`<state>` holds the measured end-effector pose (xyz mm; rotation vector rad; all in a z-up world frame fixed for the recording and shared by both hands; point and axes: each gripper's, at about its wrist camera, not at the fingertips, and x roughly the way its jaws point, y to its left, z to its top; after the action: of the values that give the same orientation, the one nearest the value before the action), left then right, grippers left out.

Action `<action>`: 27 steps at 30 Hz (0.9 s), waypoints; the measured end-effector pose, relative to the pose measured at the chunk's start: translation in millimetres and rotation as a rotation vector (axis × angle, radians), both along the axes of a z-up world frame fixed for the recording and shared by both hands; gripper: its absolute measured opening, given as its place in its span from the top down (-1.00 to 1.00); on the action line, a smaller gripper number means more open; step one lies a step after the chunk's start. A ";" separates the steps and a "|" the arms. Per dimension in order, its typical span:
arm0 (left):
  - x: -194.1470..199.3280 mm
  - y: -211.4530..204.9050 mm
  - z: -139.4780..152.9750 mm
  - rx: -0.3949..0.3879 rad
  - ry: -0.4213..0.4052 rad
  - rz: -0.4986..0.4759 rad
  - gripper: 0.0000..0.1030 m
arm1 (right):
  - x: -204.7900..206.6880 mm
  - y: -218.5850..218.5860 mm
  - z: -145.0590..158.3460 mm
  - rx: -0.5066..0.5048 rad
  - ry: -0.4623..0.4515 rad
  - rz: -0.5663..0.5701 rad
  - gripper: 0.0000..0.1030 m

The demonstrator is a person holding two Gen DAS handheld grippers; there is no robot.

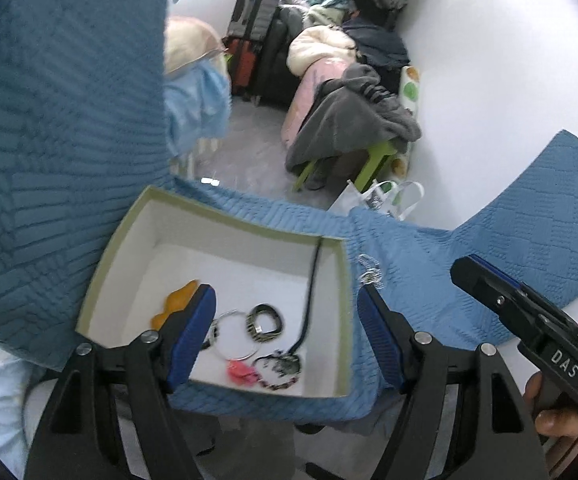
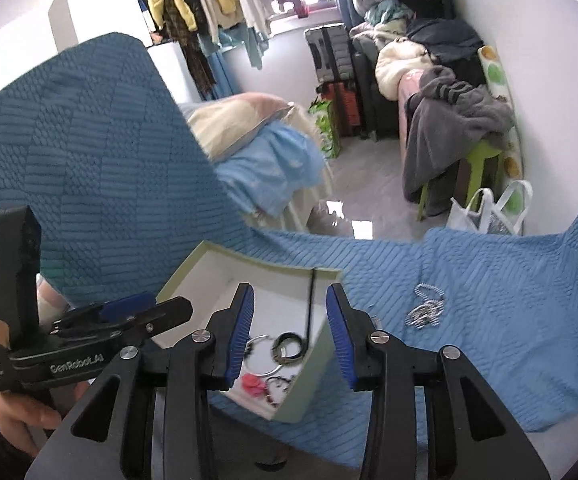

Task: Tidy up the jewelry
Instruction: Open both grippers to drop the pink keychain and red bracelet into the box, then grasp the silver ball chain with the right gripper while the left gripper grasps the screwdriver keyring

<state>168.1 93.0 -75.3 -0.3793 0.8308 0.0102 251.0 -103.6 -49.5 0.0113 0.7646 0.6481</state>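
Left gripper (image 1: 285, 320) hangs over the box (image 1: 121, 240), fingers spread wide, nothing between them. Box holds most pieces: orange clip (image 1: 175, 304), hoop (image 1: 235, 334), striped bangle (image 1: 265, 322), pink clip (image 1: 241, 372), beaded bracelet (image 1: 279, 370), black cord (image 1: 311, 292). Right gripper (image 2: 291, 336), fingers part-spread, empty. Far right, silver chain (image 2: 427, 310) lies on the blue cover (image 2: 489, 300), outside the box. Judged nearly done; chain left.

1. The left hand-held gripper (image 1: 285, 336), black with blue ribbed pads, points steeply downward, its jaws spread wide with nothing between the pads.
2. The right hand-held gripper (image 2: 291, 332) tilts downward too, its jaws partly apart and empty.
3. In the left wrist view, the right hand (image 1: 549, 412) grips its handle at 4 o'clock.
4. In the right wrist view, the left hand (image 2: 21, 416) holds its handle at 8 o'clock.
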 end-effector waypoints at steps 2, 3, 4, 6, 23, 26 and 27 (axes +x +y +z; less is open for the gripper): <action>2.7 -11.9 4.2 0.000 -0.018 -0.005 -0.42 | 3.4 -14.1 3.9 0.007 -0.011 -0.015 0.31; 3.0 -15.9 5.5 -0.004 -0.028 -0.005 -0.42 | 4.1 -20.4 5.3 0.018 -0.010 -0.017 0.31; 4.1 -20.6 6.7 -0.010 -0.042 -0.001 -0.42 | 4.8 -26.5 6.9 0.028 -0.012 -0.022 0.31; 5.8 -31.6 8.0 -0.017 -0.062 -0.001 -0.42 | 7.0 -38.8 10.0 0.030 -0.028 -0.039 0.31; 15.1 -122.1 -29.9 -0.020 -0.088 -0.039 -0.03 | 49.5 -115.3 -48.5 -0.025 -0.047 -0.105 0.31; 17.5 -137.3 -45.7 0.012 -0.091 -0.021 0.05 | 60.9 -120.5 -73.1 -0.025 -0.004 -0.105 0.31; 20.3 -140.1 -52.4 0.013 -0.075 -0.014 0.16 | 66.2 -120.5 -83.0 -0.023 0.012 -0.095 0.31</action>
<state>188.4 -47.1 -127.7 -0.3592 0.7594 -0.0113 317.2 -224.1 -132.6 0.0307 0.7781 0.5489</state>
